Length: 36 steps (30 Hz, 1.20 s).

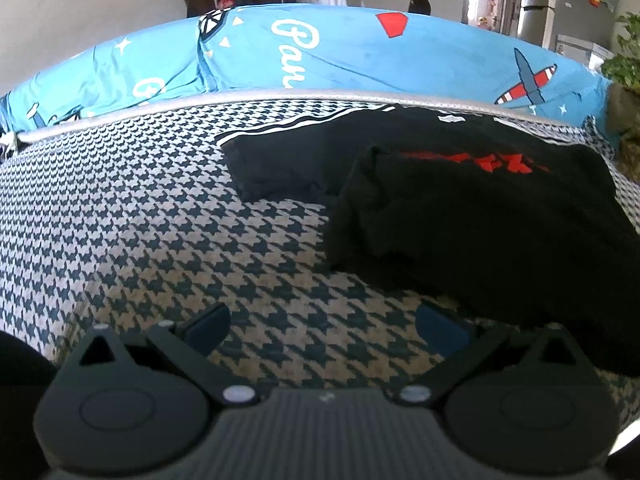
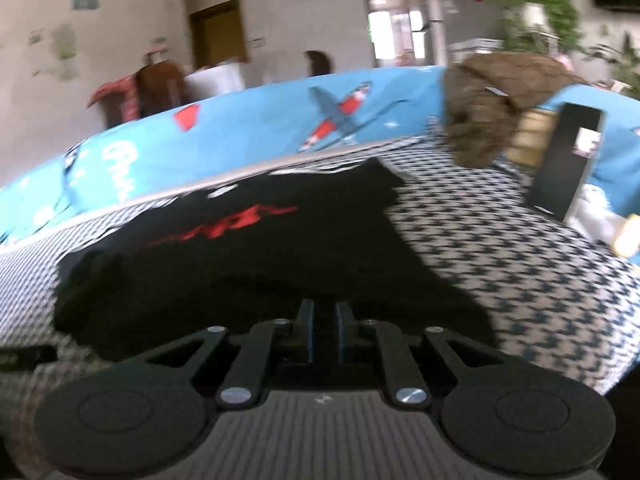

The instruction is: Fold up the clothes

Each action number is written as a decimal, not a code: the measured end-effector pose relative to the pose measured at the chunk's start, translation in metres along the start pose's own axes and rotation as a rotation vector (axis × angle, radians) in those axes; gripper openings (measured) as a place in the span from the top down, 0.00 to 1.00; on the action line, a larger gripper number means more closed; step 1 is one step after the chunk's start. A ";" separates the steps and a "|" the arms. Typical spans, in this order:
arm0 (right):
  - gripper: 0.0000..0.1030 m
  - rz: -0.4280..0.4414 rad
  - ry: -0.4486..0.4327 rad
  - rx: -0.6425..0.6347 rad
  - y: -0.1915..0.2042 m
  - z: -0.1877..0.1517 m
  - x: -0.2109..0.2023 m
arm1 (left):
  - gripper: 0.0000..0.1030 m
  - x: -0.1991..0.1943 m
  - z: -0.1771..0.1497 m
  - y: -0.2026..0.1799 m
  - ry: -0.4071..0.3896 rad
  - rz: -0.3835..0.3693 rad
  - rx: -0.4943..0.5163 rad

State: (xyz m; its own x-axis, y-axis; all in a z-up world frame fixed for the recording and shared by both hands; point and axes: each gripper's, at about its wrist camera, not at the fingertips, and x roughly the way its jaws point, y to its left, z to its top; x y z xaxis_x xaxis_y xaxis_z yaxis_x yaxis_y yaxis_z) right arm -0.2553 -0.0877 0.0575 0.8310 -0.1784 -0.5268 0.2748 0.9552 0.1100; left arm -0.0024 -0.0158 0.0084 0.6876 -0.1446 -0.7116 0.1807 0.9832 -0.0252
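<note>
Black cotton garment with red lettering, partly doubled at the houndstooth bed's far edge; our left gripper jaws wide, empty; right gripper jaws near-closed, contents indiscernible; folding seemingly unfinished.

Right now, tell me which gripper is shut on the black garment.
The right gripper: its fingers are nearly closed on the black garment. The left gripper stands open over houndstooth.
</note>
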 end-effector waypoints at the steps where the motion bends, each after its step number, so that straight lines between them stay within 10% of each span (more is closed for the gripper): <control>1: 0.88 0.023 0.003 -0.016 0.005 -0.001 0.000 | 0.00 0.000 0.001 0.002 0.001 0.001 -0.009; 15: 0.86 0.333 0.037 -0.272 0.098 -0.009 0.010 | 0.00 -0.004 0.021 0.035 -0.017 0.121 -0.164; 23: 0.62 0.382 0.014 -0.442 0.151 -0.014 0.031 | 0.00 0.011 0.019 0.048 0.038 0.132 -0.223; 36: 0.57 0.362 -0.002 -0.564 0.193 -0.028 0.071 | 0.00 0.018 0.020 0.061 0.052 0.183 -0.300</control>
State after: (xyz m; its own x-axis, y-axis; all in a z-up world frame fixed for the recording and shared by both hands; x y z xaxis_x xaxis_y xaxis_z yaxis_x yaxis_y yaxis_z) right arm -0.1571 0.0910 0.0177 0.8245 0.1763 -0.5378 -0.3155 0.9321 -0.1781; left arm 0.0347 0.0391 0.0077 0.6511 0.0352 -0.7582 -0.1620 0.9823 -0.0935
